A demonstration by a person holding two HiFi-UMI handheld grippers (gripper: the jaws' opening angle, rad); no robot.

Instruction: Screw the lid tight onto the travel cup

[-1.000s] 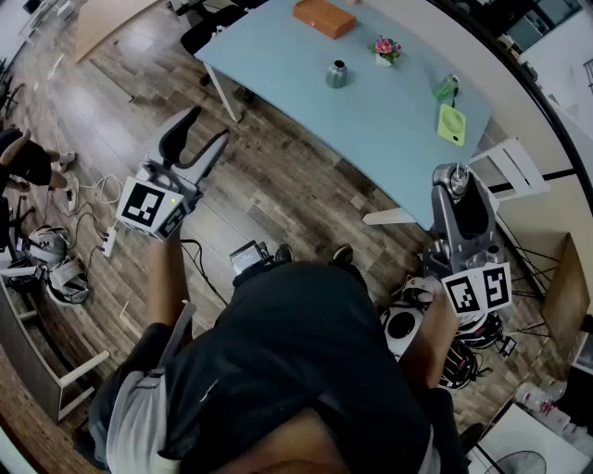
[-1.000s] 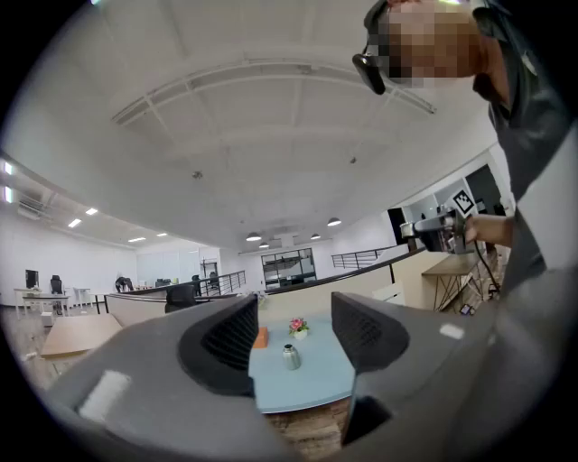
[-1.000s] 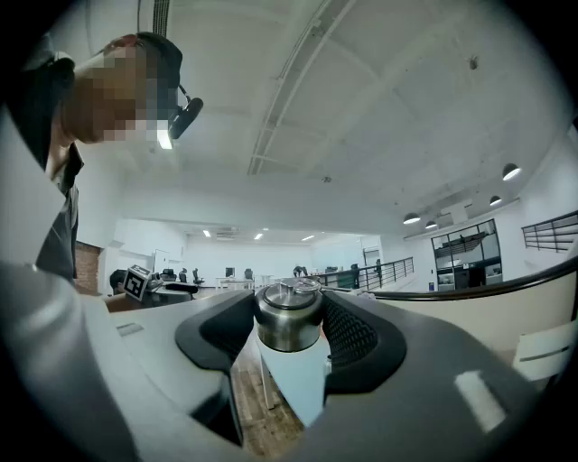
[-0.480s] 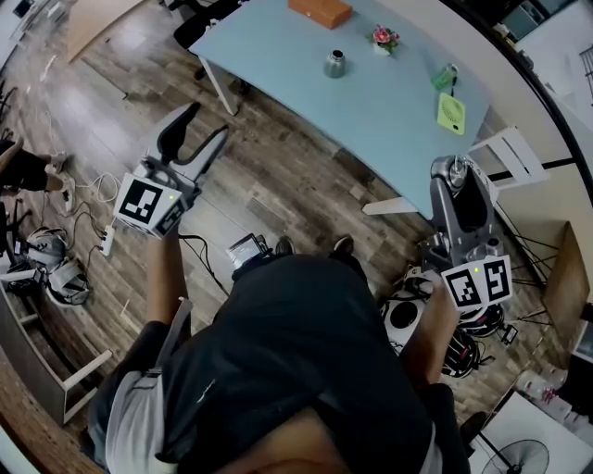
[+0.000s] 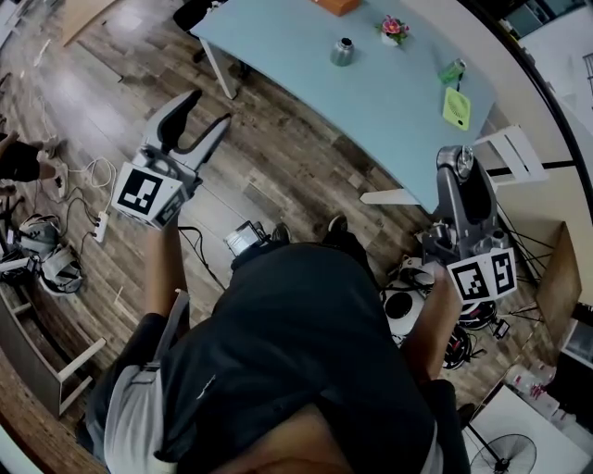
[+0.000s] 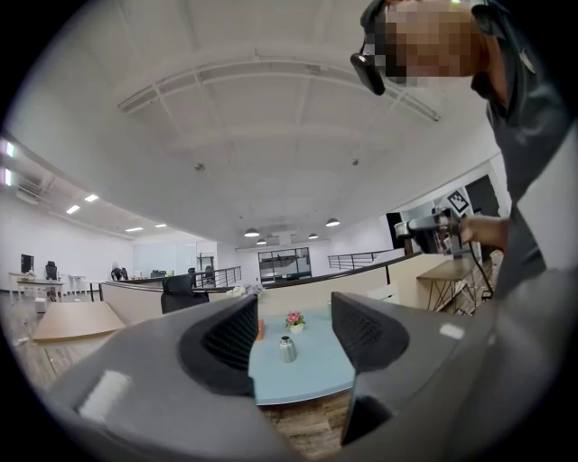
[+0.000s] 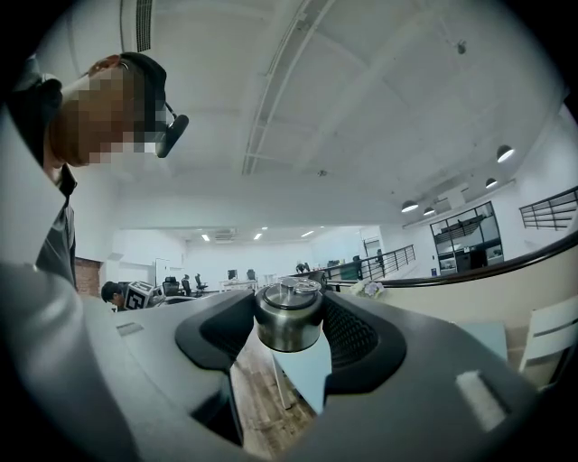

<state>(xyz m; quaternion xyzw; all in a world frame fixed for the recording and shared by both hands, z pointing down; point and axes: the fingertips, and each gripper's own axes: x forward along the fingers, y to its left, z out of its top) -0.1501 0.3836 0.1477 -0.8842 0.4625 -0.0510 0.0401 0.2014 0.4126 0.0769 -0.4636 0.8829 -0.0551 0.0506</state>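
The steel travel cup (image 5: 344, 52) stands without a lid on the far side of the light blue table (image 5: 408, 120). It also shows small between the left jaws in the left gripper view, cup (image 6: 287, 349). My left gripper (image 5: 208, 109) is held over the wooden floor, well short of the table, jaws apart and empty (image 6: 293, 334). My right gripper (image 5: 460, 159) hovers off the table's near right corner. It is shut on the round steel lid (image 7: 288, 316), which sits upright between the ribbed pads.
On the table are an orange box (image 5: 338, 5), a small flower pot (image 5: 393, 28), a green card (image 5: 455, 108) and a green item (image 5: 452, 71). A white chair (image 5: 505, 157) stands by the right corner. Cables and headsets (image 5: 42, 250) lie on the floor at left.
The head view has tipped so the table sits higher in the picture. Both grippers hold about the same pose, and the lid stays in the right jaws.
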